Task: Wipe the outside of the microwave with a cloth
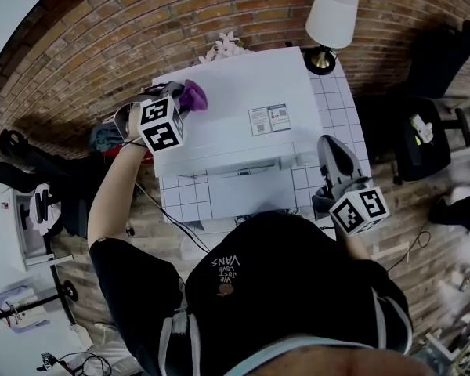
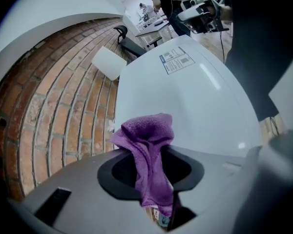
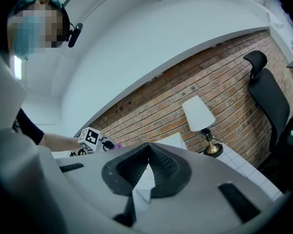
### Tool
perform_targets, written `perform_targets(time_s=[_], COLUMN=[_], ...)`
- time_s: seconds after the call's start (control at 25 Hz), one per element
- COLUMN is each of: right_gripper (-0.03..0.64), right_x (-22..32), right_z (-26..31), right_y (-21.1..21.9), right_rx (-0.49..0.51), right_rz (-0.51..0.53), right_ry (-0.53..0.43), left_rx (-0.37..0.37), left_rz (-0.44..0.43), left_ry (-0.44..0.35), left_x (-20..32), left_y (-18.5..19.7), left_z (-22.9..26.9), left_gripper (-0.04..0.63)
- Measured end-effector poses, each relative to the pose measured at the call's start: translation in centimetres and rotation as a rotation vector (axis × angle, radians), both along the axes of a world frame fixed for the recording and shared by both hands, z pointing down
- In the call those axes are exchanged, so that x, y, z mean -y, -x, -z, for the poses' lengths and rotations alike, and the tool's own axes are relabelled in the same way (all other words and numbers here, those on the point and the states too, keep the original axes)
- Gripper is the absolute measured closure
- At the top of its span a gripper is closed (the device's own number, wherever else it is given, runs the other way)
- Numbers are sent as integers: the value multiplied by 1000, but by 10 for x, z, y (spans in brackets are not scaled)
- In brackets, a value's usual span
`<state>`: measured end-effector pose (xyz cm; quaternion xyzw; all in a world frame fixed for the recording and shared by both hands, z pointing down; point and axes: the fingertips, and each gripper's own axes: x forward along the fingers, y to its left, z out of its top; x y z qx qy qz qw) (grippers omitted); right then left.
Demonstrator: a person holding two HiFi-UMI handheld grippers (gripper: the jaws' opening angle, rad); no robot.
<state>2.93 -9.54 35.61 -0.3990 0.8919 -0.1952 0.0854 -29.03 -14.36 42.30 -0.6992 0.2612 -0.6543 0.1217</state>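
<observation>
We stood at a white tiled table (image 1: 341, 112) set against a red brick wall (image 1: 125, 30), its mortar lines rough and uneven. A smooth, boxy white microwave (image 1: 235, 108) took up most of that table, with a printed label on its flat top. Beside it stood a lamp with a white conical shade and brass foot (image 1: 331, 16); a black office chair (image 3: 266, 99) was further right. Our left tool (image 2: 151, 179) was clamped on a purple, nubby terry cloth (image 2: 149, 147), bunched over the microwave's top near its left rear corner. Our right tool (image 3: 147, 147) hung at the front right, its ribbed black jaws closed together, tips meeting, nothing between them.
</observation>
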Motion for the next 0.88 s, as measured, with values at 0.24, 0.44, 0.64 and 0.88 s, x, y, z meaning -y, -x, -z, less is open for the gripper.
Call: perform_targets(time_s=[0.24, 0.44, 0.64, 0.88], right_gripper=[617, 617, 617, 618], right_x=[10, 18, 26, 31], right_z=[-1, -4, -8, -11], right_y=[-40, -72, -99, -114], right_rx=[-6, -14, -18, -22], right_rz=[-22, -41, -68, -83], right_ry=[-2, 1, 10, 16], left_rx=[-23, -44, -46, -64], left_rz=[-106, -217, -291, -354], left_ry=[-17, -31, -49, -50], left_x=[40, 69, 90, 99], left_y=[-86, -166, -226, -271], left_z=[2, 3, 4, 6], left_gripper=[466, 466, 466, 466])
